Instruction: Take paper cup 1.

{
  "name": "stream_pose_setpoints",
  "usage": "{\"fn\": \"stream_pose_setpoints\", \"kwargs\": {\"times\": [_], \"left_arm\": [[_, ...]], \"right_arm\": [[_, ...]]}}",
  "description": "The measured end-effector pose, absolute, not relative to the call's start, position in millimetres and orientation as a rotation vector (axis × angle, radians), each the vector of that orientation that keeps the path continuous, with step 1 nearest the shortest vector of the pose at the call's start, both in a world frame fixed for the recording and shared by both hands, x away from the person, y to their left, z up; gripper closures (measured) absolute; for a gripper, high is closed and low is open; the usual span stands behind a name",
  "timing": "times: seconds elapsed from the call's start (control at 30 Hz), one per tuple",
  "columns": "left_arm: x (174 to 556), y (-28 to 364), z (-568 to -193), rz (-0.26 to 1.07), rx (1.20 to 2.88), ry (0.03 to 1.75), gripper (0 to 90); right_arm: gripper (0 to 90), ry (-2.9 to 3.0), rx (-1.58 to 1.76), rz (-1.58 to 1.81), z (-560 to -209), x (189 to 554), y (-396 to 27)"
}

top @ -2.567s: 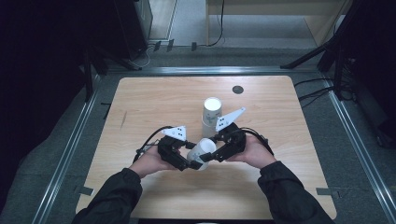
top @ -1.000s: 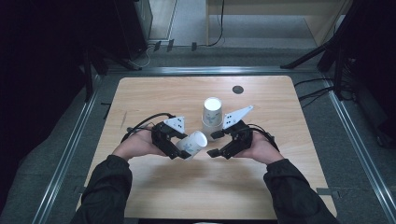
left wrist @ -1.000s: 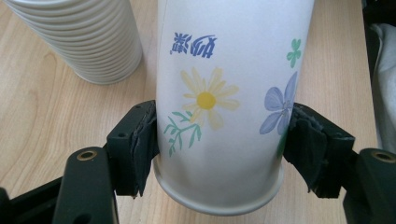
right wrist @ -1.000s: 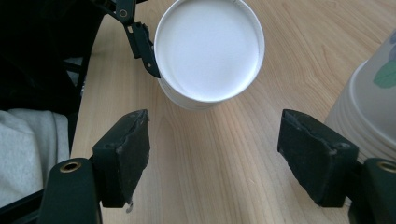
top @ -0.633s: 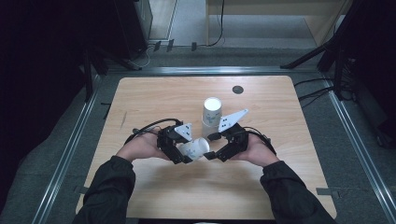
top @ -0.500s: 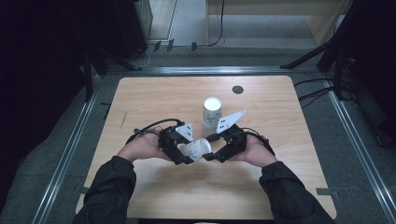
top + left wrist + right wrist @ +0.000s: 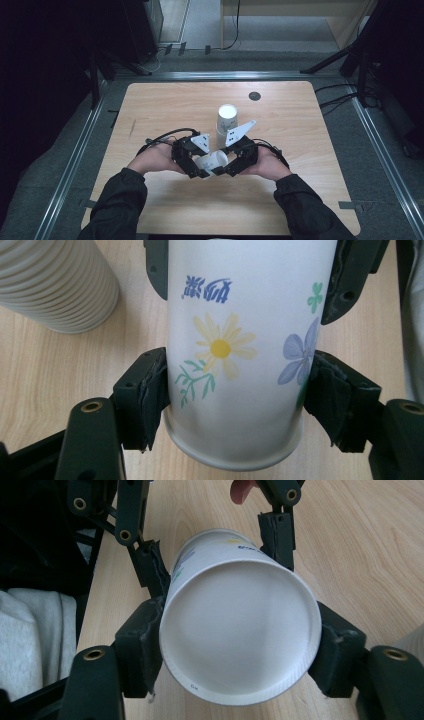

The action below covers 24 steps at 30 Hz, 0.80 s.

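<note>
A white paper cup point(image 7: 211, 161) printed with flowers lies level above the wooden table point(image 7: 165, 110), held between both grippers. My left gripper point(image 7: 199, 169) is shut on the cup point(image 7: 240, 340), its pads pressing both sides near one end. My right gripper point(image 7: 226, 168) has just been closing, and its pads now press the cup point(image 7: 240, 630) at its base end, which faces that camera. In the left gripper view the right gripper's jaws grip the cup farther up. A stack of upturned paper cups point(image 7: 227, 119) stands just behind the grippers.
The ribbed cup stack point(image 7: 55, 285) sits close on the left in the left gripper view. A small black disc point(image 7: 254, 95) is set in the table at the back. Metal rails point(image 7: 370, 135) run along the table's sides. A grey sleeve point(image 7: 30, 630) lies beside the jaws.
The right gripper's jaws have closed onto the cup's base end, where they stood wider a second ago. The left gripper has kept its hold, and both hands stay nearly in place.
</note>
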<state>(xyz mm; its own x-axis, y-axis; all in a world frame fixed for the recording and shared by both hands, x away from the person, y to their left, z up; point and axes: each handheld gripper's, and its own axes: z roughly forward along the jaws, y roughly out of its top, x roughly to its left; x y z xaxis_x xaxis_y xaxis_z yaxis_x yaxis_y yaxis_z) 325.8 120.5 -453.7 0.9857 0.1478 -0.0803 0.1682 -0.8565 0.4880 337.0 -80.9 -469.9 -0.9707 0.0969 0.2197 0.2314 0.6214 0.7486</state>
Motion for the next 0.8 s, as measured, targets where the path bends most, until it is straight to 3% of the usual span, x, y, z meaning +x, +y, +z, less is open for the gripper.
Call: {"fn": "stream_pose_setpoints", "kwargs": {"times": [0.13, 0.23, 0.8], "left_arm": [[326, 123, -454, -0.033, 2.583, 0.233, 27.2], [328, 127, -454, -0.018, 2.533, 0.286, 10.5], [330, 157, -467, -0.178, 2.317, 0.428, 9.1]], "right_arm": [[34.6, -2.686, -0.279, -1.277, -469, 337, -82], [34.7, -2.696, -0.292, -1.274, -468, 338, -84], [34.7, -2.651, -0.303, -1.379, -456, 341, -104]]}}
